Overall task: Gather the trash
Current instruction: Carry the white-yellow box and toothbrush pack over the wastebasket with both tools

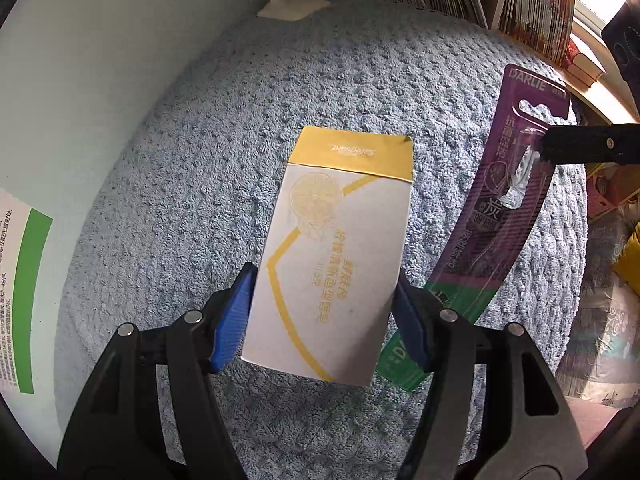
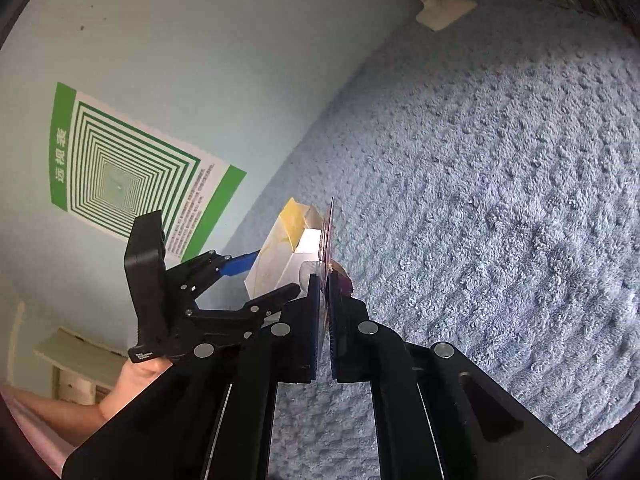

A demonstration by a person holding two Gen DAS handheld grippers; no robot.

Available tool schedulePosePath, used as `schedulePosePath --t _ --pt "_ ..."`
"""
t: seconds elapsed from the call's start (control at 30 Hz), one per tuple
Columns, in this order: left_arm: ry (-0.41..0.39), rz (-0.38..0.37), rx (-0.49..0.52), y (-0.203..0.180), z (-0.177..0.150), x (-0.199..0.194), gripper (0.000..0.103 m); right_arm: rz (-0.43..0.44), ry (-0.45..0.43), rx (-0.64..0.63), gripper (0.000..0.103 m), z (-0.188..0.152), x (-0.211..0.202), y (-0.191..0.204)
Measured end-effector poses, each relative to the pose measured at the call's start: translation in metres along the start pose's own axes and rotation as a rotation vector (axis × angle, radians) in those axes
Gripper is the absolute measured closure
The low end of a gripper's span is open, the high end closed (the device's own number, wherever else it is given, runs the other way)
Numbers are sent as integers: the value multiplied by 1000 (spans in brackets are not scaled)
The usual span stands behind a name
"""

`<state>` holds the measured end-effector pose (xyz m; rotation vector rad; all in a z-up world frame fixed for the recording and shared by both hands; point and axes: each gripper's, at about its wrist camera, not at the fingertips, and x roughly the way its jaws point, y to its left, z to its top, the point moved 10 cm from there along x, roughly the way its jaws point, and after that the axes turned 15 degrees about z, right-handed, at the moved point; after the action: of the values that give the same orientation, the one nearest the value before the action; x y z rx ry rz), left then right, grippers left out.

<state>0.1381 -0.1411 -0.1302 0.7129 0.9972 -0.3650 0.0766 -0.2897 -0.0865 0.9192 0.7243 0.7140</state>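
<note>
Your white-and-yellow carton [image 1: 332, 252] hangs clamped in the left tongs [image 1: 324, 312] above the blue towelling bed [image 1: 248, 92], the purple toothbrush pack [image 1: 516, 184] pinched edgewise in the closed right tongs [image 2: 323, 280], both lifted clear for binning.

Right tool [image 2: 325, 280] clamping purple package [image 2: 330, 220], left tool [image 2: 264, 276] gripping box [image 2: 280, 248]

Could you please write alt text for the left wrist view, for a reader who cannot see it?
The left gripper clamps a white and yellow carton between its blue pads above a blue textured blanket. To the right, the right gripper's black tip pinches a purple toothbrush blister pack, with bookshelves beyond.
</note>
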Motion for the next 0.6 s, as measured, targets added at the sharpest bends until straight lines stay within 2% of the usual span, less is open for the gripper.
schedulePosePath --t 0.27,0.6 --pt "-37 22 -4 -21 4 -32 41 10 -67 -68 98 -1 -80 27" --pt "-92 17 37 -65 17 -68 41 -33 -170 -93 98 -19 -208 31"
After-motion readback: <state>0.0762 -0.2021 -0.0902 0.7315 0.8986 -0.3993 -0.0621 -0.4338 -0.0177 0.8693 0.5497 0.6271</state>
